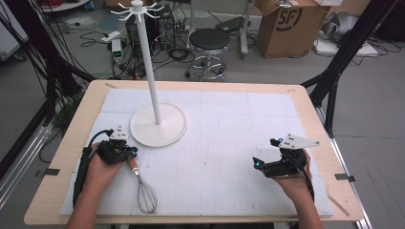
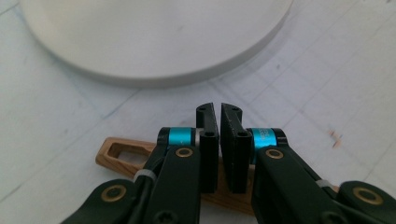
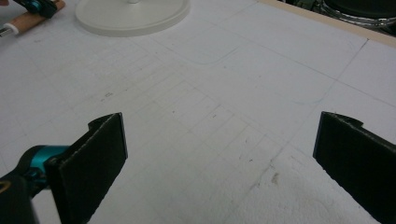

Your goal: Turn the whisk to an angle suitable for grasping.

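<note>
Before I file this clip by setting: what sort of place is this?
Probably a lab or workshop used for recording, not a kitchen: cables run across the floor, a cardboard box sits by a stool, and a gridded mat covers the table.

overhead forward-down, two close tool views

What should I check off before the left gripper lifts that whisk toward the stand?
1. Left gripper closed on the whisk handle: ok, the jaws stand nearly together over the wood in the left gripper view.
2. Grip firm enough to lift: cannot tell, the contact is hidden under the jaws.
3. Whisk wire head free of obstacles: ok, it lies alone on the mat.
4. Right gripper out of the way: ok, jaws wide open, holding nothing, at the far side of the mat.
5. Stand upright, hooks at the top free: ok.
6. Handle's hanging slot intact: ok, visible at its end.
</note>
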The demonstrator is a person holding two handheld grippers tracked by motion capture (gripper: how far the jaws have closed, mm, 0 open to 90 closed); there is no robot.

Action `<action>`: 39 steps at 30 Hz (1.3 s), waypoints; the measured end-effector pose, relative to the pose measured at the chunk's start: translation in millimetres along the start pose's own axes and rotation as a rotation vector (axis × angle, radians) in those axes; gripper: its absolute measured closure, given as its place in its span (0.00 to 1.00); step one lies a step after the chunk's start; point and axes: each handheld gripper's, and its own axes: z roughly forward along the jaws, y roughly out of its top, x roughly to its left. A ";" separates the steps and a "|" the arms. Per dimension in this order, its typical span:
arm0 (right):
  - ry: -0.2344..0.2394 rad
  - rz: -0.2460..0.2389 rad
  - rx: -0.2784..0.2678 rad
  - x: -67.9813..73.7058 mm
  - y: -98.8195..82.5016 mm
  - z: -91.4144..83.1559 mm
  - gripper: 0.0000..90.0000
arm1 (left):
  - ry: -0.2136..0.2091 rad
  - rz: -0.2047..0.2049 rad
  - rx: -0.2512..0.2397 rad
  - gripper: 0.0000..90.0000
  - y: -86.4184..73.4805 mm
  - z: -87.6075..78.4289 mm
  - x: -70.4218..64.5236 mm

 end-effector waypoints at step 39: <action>0.035 -0.025 0.005 5.6 2.1 3.3 0.02 | -0.216 0.364 0.178 0.28 -7.4 -48.5 -1.4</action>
